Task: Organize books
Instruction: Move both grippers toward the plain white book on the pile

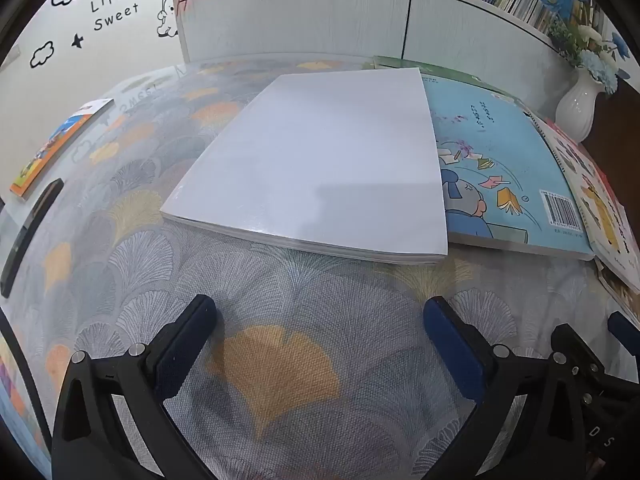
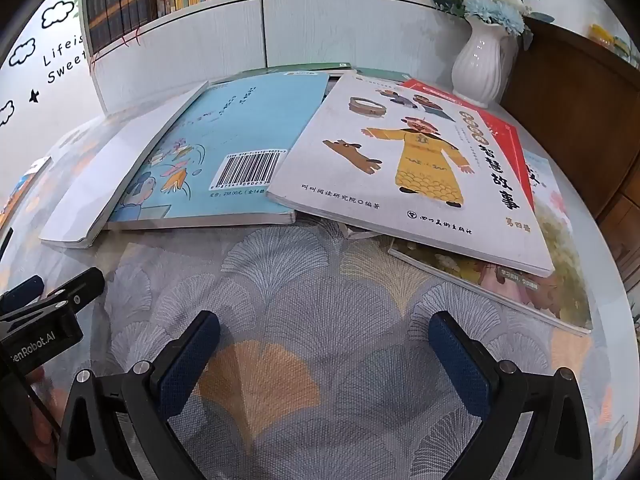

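The wall carries a sticker reading "Lifeis Sweet". The left gripper, seen from the right wrist, shows "enRobot.AI". The white storybook reads "智慧故事" and "第四册". The blue book has a barcode with "238.00元" under it

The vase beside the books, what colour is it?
White, with vertical ribs; the vase shows best in the right wrist view.

The tablecloth is grey with a fan-leaf pattern, some leaves orange or yellow. On it lie a plain white book, a sky-blue book with a black-and-white barcode, and a white book showing a yellow-robed figure beside a red band. At the far right, a white ribbed vase holds pale blue and white flowers.
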The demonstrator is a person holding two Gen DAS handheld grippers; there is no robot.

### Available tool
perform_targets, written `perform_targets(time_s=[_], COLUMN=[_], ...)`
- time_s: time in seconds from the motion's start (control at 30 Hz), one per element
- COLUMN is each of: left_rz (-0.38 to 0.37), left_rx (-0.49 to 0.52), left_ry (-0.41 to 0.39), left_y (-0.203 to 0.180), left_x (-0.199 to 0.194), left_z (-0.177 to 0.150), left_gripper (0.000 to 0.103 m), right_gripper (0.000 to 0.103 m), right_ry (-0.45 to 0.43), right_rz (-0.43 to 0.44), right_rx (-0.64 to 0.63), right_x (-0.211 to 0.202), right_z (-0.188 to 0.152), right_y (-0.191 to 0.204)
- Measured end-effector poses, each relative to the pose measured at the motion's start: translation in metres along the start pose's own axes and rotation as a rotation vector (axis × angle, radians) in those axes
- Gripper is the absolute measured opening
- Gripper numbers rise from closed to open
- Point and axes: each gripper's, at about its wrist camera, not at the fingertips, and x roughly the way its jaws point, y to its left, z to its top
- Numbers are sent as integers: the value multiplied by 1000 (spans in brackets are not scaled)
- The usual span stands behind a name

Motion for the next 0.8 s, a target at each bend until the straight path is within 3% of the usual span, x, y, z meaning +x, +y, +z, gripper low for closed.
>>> perform_targets(time_s=[0.2,0.33,0.4,0.53,0.63,0.8], left_rz=[-43,-126,-117,-52,-83,-117], left_rx=[66,163,186,169,122,80], left_ry=[96,171,189,162,131,108], left_y=[0,9,9,36,72,127], left_x=[3,3,0,-16,-35,-42], left_z=[5,3,3,5,14,54], left_gripper=[103,103,103,102,102,102], right_gripper=[103,103,103,103,103,103], right_ry=[105,106,128,232,286,266], right_rz=[28,13,0,4,26,92], right_rx=[-32,-68,-42,-22,5,53], right_x=[-1,-13,-18,-19,-25,-59], right_z=[5,-12,-17,-18,-19,-8], right_y=[1,10,14,14,24,57])
